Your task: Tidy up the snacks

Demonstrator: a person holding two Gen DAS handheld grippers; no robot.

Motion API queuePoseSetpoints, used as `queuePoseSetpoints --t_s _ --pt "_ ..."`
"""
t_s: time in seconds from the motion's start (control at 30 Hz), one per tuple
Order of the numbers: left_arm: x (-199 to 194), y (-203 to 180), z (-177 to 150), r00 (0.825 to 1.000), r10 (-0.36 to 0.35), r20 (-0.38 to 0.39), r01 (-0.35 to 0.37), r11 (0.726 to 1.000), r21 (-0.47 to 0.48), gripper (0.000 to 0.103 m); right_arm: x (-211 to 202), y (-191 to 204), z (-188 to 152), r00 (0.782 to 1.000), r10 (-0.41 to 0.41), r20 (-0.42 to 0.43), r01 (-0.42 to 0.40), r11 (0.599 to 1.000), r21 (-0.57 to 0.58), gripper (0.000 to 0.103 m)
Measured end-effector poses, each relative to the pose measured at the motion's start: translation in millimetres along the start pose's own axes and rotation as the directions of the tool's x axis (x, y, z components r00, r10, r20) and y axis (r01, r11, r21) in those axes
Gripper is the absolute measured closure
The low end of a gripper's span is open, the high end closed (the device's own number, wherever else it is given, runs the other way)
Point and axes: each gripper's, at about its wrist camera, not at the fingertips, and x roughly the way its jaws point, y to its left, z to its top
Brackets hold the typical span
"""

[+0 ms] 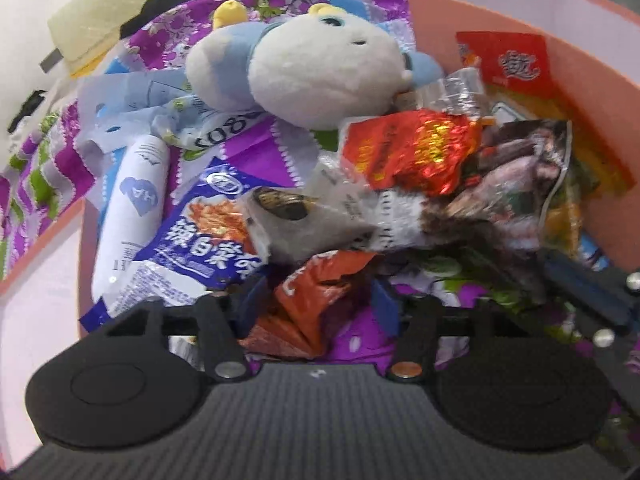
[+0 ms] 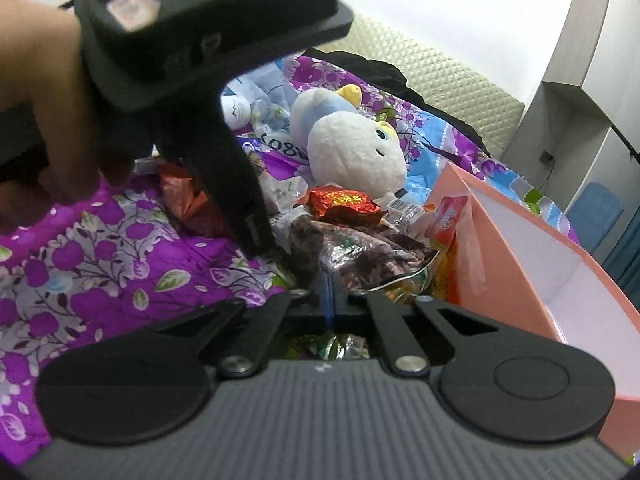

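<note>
On a purple floral bedsheet, a heap of snack packets lies just beside an open pink box, with a white-and-blue plush toy lying behind the heap. The left gripper points down into the near side of the pile, its blue-padded fingers partly spread on either side of a crumpled orange snack packet; whether the pads press it cannot be told. A blue-and-white packet lies just left of the orange one, and a red foil packet tops the heap nearer the box. The right gripper, beside the box's near corner, has its fingers clamped together on the edge of a dark printed snack bag. More packets, a red one among them, lean inside the box. A person's hand holds the left gripper.
</note>
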Motion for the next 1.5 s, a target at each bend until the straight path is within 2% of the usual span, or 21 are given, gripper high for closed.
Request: queuePoseSetpoints --t_s 0.07,0.17,0.5,0.6,0.8,1.0,1.1,1.27,1.3,1.33,1.37,1.4,1.43,1.5 --pt "-2.2 6.2 -1.0 1.000 -0.018 0.004 0.018 0.999 -0.050 0.054 -2.1 -1.3 0.7 1.000 0.004 -0.006 -0.004 1.000 0.015 0.101" --pt "-11.5 5.5 -3.1 1.000 -0.006 0.026 0.007 0.998 -0.055 0.063 -6.9 -4.1 2.8 1.000 0.019 -0.010 -0.019 0.999 0.033 0.101" --pt "-58.9 7.0 -26.6 0.997 -0.002 0.072 0.011 0.991 -0.130 0.066 -40.7 -7.2 6.0 0.998 0.067 -0.014 -0.065 0.994 0.086 0.101" --pt "-77.5 5.8 -40.9 0.996 -0.002 0.086 0.015 0.990 -0.143 0.071 -51.7 -7.9 5.0 0.995 0.093 -0.020 -0.090 0.990 0.107 0.101" --pt "-104.0 4.2 -78.4 0.997 -0.007 0.077 0.021 0.984 -0.179 0.072 -71.8 -2.7 -1.1 0.987 0.154 -0.034 -0.149 0.980 0.131 0.100" --pt "-120.3 5.7 -113.3 0.998 -0.032 0.062 0.047 0.966 -0.253 0.072 -89.4 6.7 -9.1 0.980 0.195 -0.038 -0.189 0.975 0.118 0.100" --pt "-123.3 10.3 -128.7 0.998 -0.051 0.048 0.064 0.951 -0.303 0.072 -89.0 7.0 -10.7 0.978 0.206 -0.038 -0.199 0.971 0.132 0.100" --pt "-121.9 21.6 -145.7 0.997 -0.070 0.032 0.077 0.923 -0.376 0.072 -74.1 7.4 -8.0 0.993 0.112 -0.024 -0.109 0.988 0.110 0.096" --pt "-121.0 25.0 -147.1 0.996 -0.082 0.029 0.087 0.914 -0.395 0.071 -68.6 6.4 -7.2 0.995 0.099 -0.024 -0.096 0.990 0.106 0.083" --pt "-120.7 29.2 -149.3 0.995 -0.098 0.031 0.102 0.901 -0.423 0.071 -62.1 6.0 -6.1 0.996 0.089 -0.029 -0.086 0.991 0.103 0.075" --pt "-120.6 34.0 -151.5 0.992 -0.120 0.038 0.124 0.880 -0.458 0.065 -55.1 5.1 -5.0 0.996 0.082 -0.032 -0.079 0.992 0.103 0.066" --pt "-120.6 38.3 -153.6 0.989 -0.143 0.048 0.148 0.858 -0.492 0.059 -49.7 3.5 -4.1 0.997 0.078 -0.031 -0.074 0.992 0.103 0.066" --pt "-121.0 42.5 -156.2 0.985 -0.160 0.059 0.167 0.834 -0.526 0.048 -44.5 2.6 -3.3 0.997 0.071 -0.031 -0.068 0.993 0.098 0.066" --pt "-122.5 48.3 -160.3 0.982 -0.173 0.079 0.187 0.796 -0.576 0.042 -32.1 2.5 -0.6 0.999 0.041 -0.030 -0.038 0.996 0.077 0.068"
